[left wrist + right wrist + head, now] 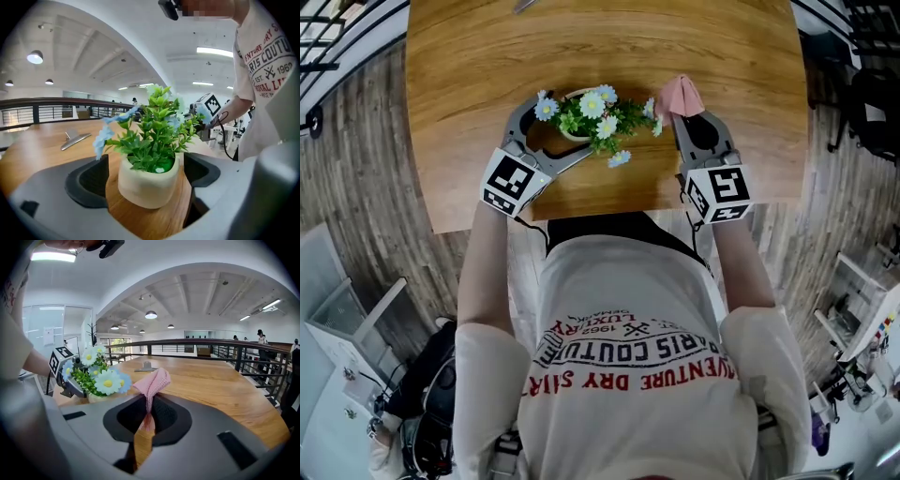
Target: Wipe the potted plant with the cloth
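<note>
A small potted plant [598, 114] with green leaves and white and blue daisies stands in a cream pot [147, 183] near the front edge of the wooden table [469, 75]. My left gripper [564, 127] is open, one jaw on each side of the pot. In the left gripper view [146, 174] a thin strip of wood shows between the pot and each pad. My right gripper [681, 116] is shut on a pink cloth [680, 94], just right of the flowers. The cloth [152, 383] sticks up from the closed jaws [149, 416], close beside a daisy [108, 382].
A small metal object [75, 138] lies farther back on the table, also seen in the right gripper view [145, 366]. The table's front edge [609, 214] runs just behind both grippers, against the person's body. A railing [225, 350] borders the far side.
</note>
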`<state>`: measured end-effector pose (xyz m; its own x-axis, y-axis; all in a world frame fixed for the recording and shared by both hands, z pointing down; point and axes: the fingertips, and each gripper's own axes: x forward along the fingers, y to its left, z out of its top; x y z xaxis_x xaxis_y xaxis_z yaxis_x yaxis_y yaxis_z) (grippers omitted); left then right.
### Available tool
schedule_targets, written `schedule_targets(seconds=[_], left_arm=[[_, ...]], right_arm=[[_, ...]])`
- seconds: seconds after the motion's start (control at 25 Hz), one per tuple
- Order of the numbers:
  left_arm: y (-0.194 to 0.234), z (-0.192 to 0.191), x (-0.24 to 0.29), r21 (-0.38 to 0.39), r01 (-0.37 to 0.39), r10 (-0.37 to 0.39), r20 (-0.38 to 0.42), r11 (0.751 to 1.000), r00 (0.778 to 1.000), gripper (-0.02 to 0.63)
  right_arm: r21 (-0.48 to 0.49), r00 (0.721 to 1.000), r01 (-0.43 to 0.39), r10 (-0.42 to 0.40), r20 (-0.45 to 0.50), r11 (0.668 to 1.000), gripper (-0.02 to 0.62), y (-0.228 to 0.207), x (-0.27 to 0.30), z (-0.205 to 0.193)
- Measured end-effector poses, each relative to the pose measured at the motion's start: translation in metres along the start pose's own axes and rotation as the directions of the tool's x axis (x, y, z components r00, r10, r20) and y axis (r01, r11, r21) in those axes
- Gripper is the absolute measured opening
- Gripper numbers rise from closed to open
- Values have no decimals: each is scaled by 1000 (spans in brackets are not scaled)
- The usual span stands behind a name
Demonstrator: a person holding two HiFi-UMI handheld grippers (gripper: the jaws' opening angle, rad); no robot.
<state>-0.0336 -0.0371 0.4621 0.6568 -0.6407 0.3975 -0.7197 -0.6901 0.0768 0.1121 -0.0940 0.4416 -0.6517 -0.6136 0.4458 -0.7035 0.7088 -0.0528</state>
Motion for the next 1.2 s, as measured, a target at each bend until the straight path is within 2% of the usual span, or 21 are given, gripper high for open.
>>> schedule_targets(seconds=[0.12,0.2,0.28,0.36,0.4,0.44,0.48,0.52,0.68,0.88,1.08,1.2], left_arm=[[-3,5,-26,-11,-79,79,9,997,997,489],[-4,21,-43,-35,-138,139,47,990,989,488],[-3,38,-52,-44,-193,196,79,980,977,486],[-1,55,-64,-38,-272,274,106,962,956,465],[1,65,-73,-46,-327,330,132,944,935,315],[3,76,-84,-66,-378,384,165,923,908,87],[3,86,-93,-87,-408,417,197,909,887,34],[2,94,-98,-96,-418,429,223,903,876,34],[-4,119,-109,-56,-432,429,284,900,858,16],[-6,141,-127,-63,-489,486,280,870,828,15],[-17,148,-135,-43,-483,472,300,875,829,15],[-19,146,-138,-32,-484,470,303,874,829,15]], right_arm=[[1,1000,11,-11,18,1000,43,8,-15,8],[7,999,15,-15,35,1000,43,7,-23,16],[5,998,12,-12,55,1000,43,2,-27,27],[-6,997,3,-3,74,1000,43,2,-30,38],[-13,997,-3,4,82,1000,43,6,-33,43],[-21,996,-9,11,88,1000,43,11,-36,47],[-30,995,-15,18,95,999,43,16,-39,52],[-41,994,-21,25,105,999,43,21,-41,56],[-95,986,-33,48,162,995,43,35,-45,80],[-148,974,-27,59,218,989,43,47,-62,105],[-170,962,-13,59,267,985,42,54,-71,120],[-185,962,-14,64,266,983,41,60,-72,119]])
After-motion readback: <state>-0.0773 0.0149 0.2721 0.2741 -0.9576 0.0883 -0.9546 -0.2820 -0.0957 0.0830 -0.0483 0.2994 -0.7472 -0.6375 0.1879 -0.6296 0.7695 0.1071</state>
